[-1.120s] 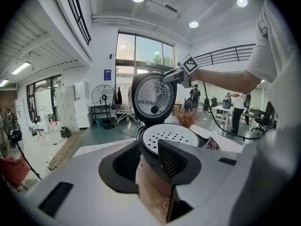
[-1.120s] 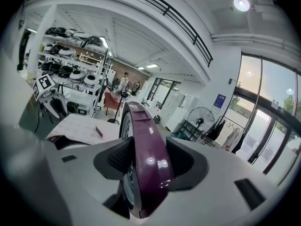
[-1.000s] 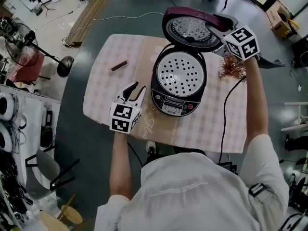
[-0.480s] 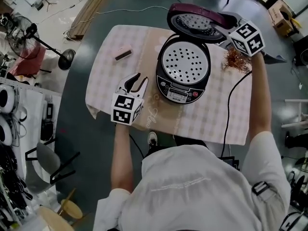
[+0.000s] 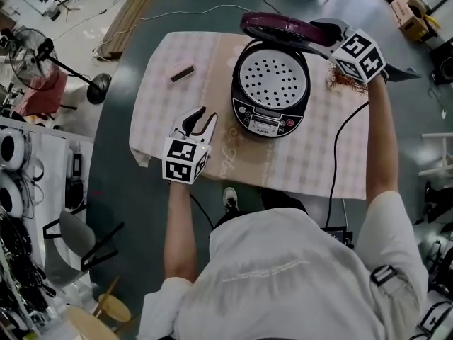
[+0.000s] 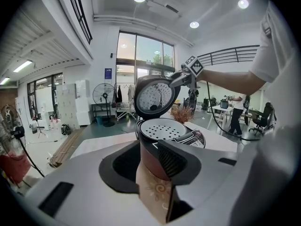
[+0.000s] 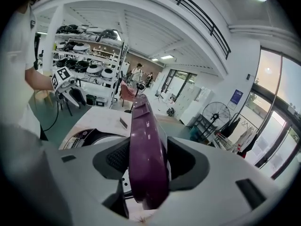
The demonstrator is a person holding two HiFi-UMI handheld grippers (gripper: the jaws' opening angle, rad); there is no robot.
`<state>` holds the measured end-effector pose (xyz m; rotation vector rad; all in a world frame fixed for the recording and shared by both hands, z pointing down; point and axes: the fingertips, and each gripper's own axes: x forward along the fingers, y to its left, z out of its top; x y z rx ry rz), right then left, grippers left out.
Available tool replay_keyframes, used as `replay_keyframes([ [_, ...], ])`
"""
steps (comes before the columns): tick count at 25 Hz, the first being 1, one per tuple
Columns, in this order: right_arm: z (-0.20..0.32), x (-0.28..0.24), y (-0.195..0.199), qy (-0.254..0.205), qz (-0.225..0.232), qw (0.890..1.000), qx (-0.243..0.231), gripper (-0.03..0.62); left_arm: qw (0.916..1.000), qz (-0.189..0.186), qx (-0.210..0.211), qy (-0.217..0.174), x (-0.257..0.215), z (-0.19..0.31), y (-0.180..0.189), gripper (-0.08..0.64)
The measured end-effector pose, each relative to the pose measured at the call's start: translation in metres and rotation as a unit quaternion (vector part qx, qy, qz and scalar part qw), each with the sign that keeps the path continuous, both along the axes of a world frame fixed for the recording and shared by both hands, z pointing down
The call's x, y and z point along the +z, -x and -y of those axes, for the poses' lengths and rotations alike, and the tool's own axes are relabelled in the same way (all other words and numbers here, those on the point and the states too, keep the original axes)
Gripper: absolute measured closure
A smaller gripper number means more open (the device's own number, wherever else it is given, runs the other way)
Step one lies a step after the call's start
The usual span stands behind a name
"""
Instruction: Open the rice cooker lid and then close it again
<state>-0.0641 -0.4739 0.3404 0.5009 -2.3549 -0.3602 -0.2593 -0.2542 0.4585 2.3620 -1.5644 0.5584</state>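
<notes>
The black rice cooker [image 5: 271, 83] stands at the back middle of the table, its perforated inner plate showing. Its purple lid [image 5: 283, 27] hangs half lowered over the pot. My right gripper [image 5: 320, 32] holds the lid's right rim; in the right gripper view the lid [image 7: 146, 149] fills the gap between the pads, and the jaws are opening. My left gripper [image 5: 200, 122] hovers open and empty over the cloth, left of the cooker. From the left gripper view the cooker [image 6: 162, 131] lies straight ahead, lid [image 6: 153, 95] tilted above it.
A checked cloth covers the table [image 5: 311, 168]. A small brown block [image 5: 182, 72] lies at the back left. A reddish tinsel bunch [image 5: 343, 80] sits right of the cooker, and a black cable [image 5: 340, 154] runs to the front edge. A fan stand [image 5: 95, 91] is on the floor at left.
The lid has swung down from nearly upright to half lowered over the pot, with my right gripper following it. My left gripper has barely shifted.
</notes>
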Motion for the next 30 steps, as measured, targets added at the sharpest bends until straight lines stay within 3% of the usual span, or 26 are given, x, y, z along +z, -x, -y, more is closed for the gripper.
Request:
replay_keyframes([
  [12,-0.053,0.031,0.005,0.01,-0.028,0.999,-0.016,0.32,0.9993,0.005,0.035,0.015,0.012,-0.024,-0.011,0.431],
  [24,-0.106,0.077,0.009,0.06,0.001,0.998,-0.005,0.308,0.9963,0.007,0.079,0.034,0.04,-0.042,-0.032,0.431],
  [30,-0.118,0.092,0.01,0.063,0.011,0.998,0.008,0.315,0.9959,0.003,0.08,0.042,0.052,-0.049,-0.029,0.431],
])
